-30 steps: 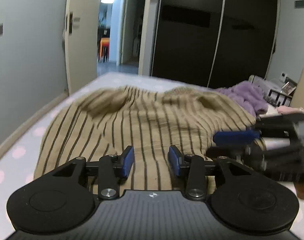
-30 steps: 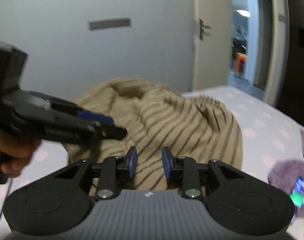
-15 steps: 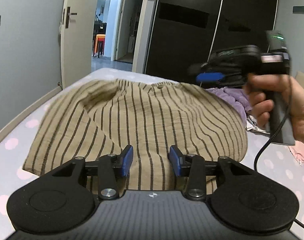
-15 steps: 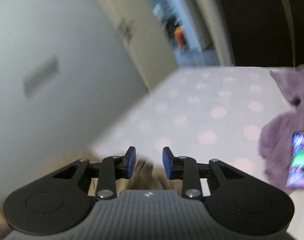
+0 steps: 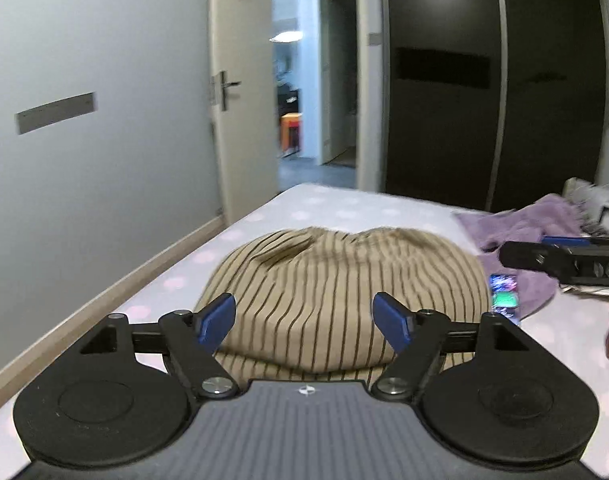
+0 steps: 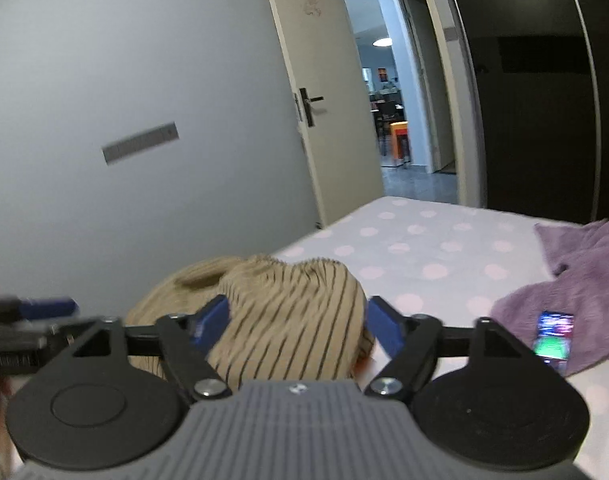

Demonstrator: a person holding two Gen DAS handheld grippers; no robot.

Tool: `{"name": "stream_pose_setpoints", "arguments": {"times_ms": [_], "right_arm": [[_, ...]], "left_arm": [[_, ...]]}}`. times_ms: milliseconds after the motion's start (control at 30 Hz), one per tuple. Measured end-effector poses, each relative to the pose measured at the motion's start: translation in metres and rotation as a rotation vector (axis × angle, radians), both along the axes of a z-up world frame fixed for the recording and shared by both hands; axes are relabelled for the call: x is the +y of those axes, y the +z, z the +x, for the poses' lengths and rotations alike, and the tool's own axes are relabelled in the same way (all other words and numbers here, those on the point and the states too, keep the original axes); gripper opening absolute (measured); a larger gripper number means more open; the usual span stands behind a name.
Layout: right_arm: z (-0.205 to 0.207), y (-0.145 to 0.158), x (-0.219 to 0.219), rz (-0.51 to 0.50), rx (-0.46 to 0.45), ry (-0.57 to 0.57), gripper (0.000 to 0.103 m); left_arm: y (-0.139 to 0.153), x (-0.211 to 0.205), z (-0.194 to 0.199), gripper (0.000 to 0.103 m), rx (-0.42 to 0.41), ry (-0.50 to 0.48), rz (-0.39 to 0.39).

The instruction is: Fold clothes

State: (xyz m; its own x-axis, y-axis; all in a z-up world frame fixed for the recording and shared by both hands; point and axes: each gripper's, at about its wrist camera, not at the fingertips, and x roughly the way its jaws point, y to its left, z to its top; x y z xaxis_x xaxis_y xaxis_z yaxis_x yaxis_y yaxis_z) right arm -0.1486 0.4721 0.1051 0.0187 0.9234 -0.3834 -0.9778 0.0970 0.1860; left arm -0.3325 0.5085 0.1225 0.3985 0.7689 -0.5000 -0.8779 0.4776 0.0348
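Beige knitted garment with thin dark stripes (image 5: 344, 280) lies bunched in a rounded heap on the lilac polka-dot bed sheet (image 6: 424, 248), just ahead of both tools. Left tool (image 5: 309, 322) stands wide with nothing between its blue pads, the heap's near edge right in front of them. Right tool (image 6: 294, 326) is wide too, the striped mound sitting in its gap but not clamped. Off to the right of both tools lie a purple fluffy cloth (image 6: 584, 280) and a lit phone (image 6: 554, 338) resting on it.

Whether the heap is a rough fold or a crumple awaiting one, I cannot tell; no clean edges show. For any grip here, I judge it best to take a single layer at a hem or corner, both tools well apart, and keep clear of the phone.
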Motion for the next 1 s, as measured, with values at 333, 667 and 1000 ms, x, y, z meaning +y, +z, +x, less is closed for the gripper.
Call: {"name": "stream_pose_setpoints", "arguments": {"times_ms": [333,667,1000], "right_arm": [[-0.068,0.035,-0.038,-0.106,-0.125,-0.072,0.102],[-0.086,0.052,-0.068,-0.109,-0.119,-0.080,0.102],[-0.093,0.048,-0.080,-0.119,-0.104,-0.074,0.102]], "left_arm": [[0.009,-0.020,-0.004,0.078,0.060,0.180,-0.109],[0.026,-0.048,-0.006,0.079,0.094,0.225,-0.119],[0.030,-0.057,-0.010,0.079,0.095,0.243,-0.121]]}}
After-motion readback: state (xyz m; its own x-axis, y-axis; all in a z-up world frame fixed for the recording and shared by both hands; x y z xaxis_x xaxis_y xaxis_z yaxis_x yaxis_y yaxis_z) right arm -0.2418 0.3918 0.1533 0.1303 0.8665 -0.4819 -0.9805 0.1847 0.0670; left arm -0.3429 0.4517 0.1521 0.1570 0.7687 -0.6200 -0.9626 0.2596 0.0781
